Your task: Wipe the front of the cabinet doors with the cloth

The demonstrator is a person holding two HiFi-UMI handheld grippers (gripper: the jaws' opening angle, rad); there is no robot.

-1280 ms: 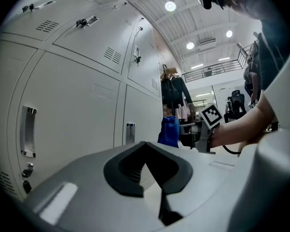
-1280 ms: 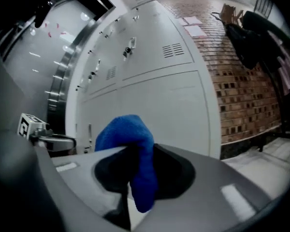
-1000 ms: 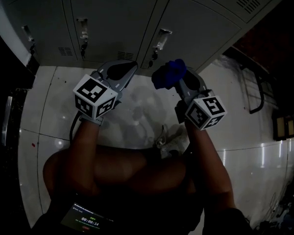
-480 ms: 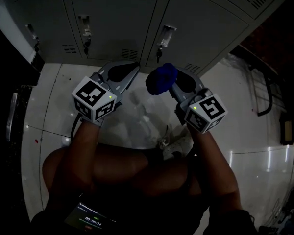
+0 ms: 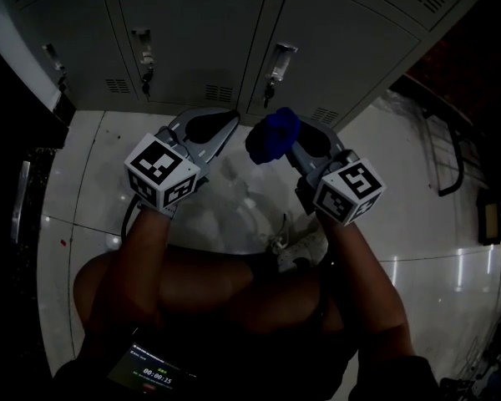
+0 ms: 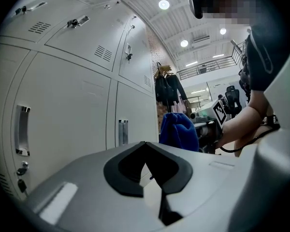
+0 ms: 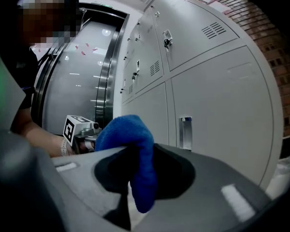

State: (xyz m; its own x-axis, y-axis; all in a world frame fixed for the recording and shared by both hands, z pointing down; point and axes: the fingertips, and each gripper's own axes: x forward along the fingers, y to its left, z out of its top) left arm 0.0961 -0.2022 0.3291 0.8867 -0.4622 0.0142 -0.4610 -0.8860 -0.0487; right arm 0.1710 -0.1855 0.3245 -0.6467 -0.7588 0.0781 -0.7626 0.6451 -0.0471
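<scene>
Grey cabinet doors point(image 5: 192, 32) with vertical handles point(image 5: 280, 57) stand right in front of both grippers. My right gripper point(image 5: 285, 139) is shut on a bunched blue cloth point(image 5: 271, 134), held just short of the bottom of the doors. In the right gripper view the cloth point(image 7: 130, 134) bulges out between the jaws of the right gripper point(image 7: 135, 151), with a door point(image 7: 222, 110) and its handle point(image 7: 185, 132) beyond. My left gripper point(image 5: 232, 117) is beside it, shut with nothing in it. In the left gripper view the left gripper point(image 6: 145, 145) has its tips together, with the cloth point(image 6: 179, 132) seen past them.
White glossy floor tiles point(image 5: 92, 190) lie under the grippers. A dark metal railing point(image 5: 438, 149) stands at the right and a dark frame point(image 5: 17, 199) at the left. The person's shoe point(image 5: 296, 245) is below. Coats point(image 6: 166, 88) hang beyond the cabinets.
The right gripper and the cloth have edged slightly left, closer to the left gripper. The left gripper has barely moved.
</scene>
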